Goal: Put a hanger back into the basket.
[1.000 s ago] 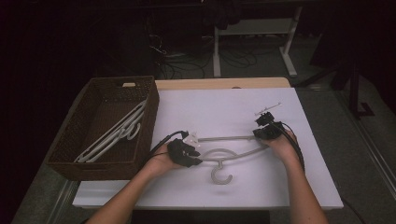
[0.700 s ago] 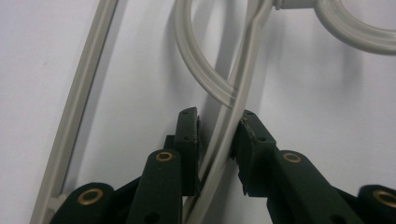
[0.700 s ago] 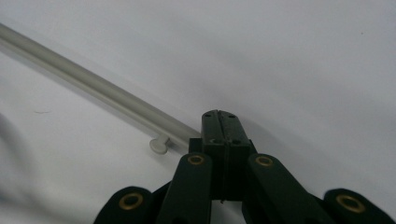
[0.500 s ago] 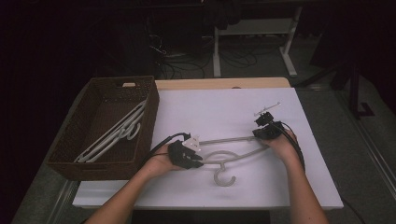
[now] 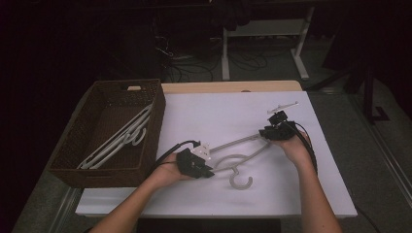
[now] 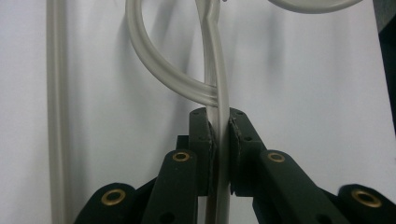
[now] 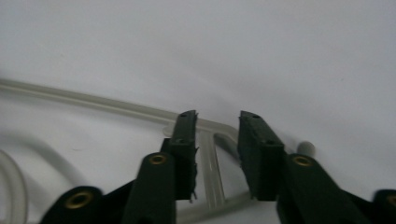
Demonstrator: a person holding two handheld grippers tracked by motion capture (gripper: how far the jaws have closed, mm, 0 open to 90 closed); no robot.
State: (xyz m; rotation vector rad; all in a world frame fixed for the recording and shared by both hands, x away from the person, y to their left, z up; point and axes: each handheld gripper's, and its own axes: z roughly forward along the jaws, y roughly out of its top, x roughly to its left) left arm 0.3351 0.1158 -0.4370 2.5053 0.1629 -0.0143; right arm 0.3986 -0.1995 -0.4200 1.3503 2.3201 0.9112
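Note:
A pale grey hanger [image 5: 238,143] lies on the white table [image 5: 218,111], its hook [image 5: 240,183] toward the near edge. My left gripper [image 5: 210,171] is at its left end. In the left gripper view its jaws have just been closing, and the left gripper [image 6: 219,126] is shut on a thin strip of the hanger [image 6: 166,70]. My right gripper [image 5: 265,133] is at the hanger's right end. Its jaws have just been opening: the right gripper [image 7: 217,126] stands open, with the corner of the hanger [image 7: 93,100] between the pads, not pressed.
A brown wicker basket [image 5: 77,145] at the table's left holds white hangers [image 5: 116,141]. A small pale piece [image 5: 282,106] lies beyond the right hand. A wooden strip [image 5: 233,86] runs along the far edge. White desk legs [image 5: 226,53] stand on the floor behind.

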